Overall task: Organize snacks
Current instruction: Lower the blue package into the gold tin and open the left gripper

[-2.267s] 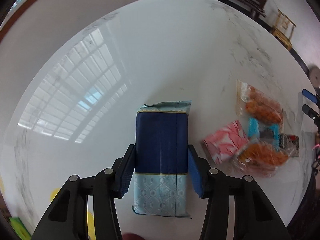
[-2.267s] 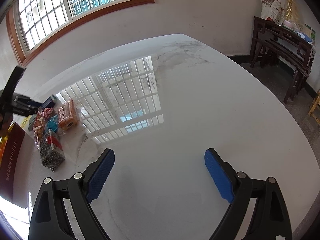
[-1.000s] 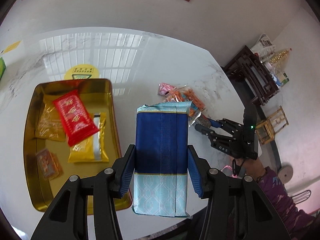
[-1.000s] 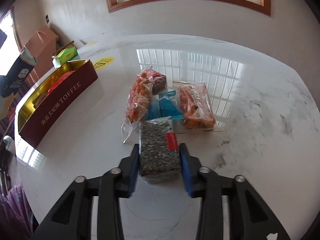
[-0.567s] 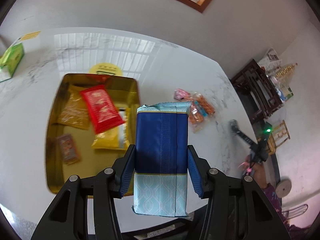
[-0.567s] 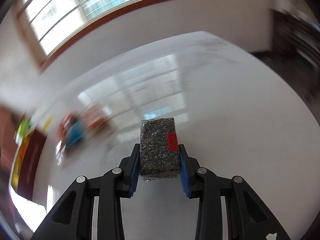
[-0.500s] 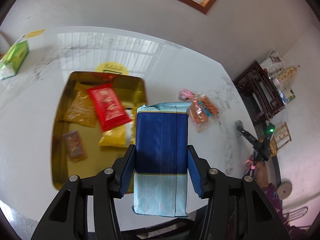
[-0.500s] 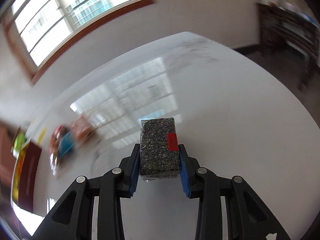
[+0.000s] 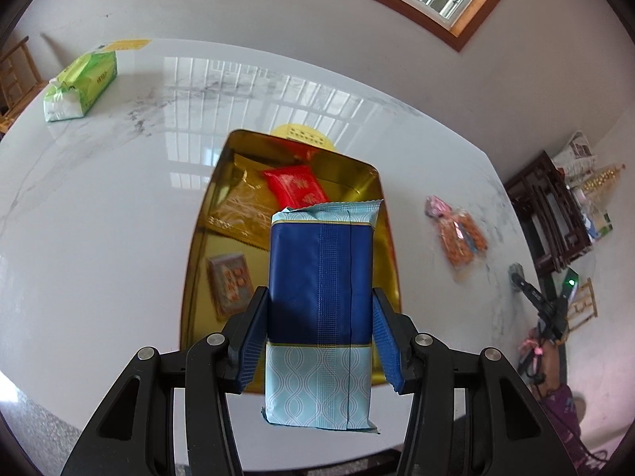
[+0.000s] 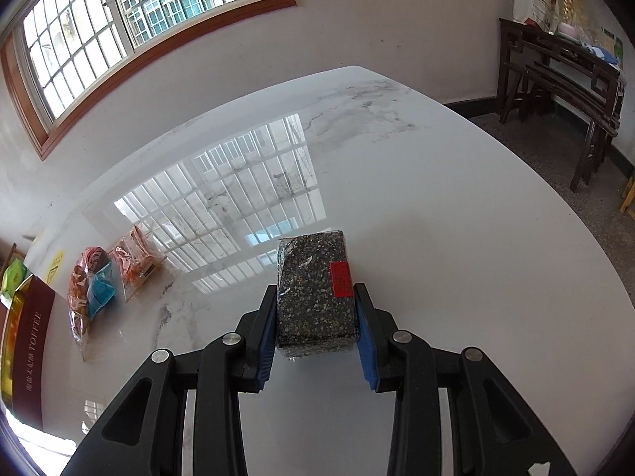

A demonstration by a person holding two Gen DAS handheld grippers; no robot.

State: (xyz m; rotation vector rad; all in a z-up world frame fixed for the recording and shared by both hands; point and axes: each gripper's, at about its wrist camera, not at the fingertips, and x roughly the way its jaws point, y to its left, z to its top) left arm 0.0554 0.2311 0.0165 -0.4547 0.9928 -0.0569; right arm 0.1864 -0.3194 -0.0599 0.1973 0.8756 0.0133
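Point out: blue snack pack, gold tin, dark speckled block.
blue snack pack [image 9: 320,277], left wrist view, on its dark blue middle panel.
gold tin [image 9: 198,238], left wrist view, on its left wall.
dark speckled block [image 10: 309,297], right wrist view, on its top face.

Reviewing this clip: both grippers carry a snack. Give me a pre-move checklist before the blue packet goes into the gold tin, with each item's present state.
1. Left gripper shut on blue packet: ok.
2. Packet above gold tin: ok.
3. Free tin floor for it: cannot tell, packet hides the near end.
4. Red packet inside the tin, not over its rim: ok.
5. Right gripper shut on dark speckled block: ok.
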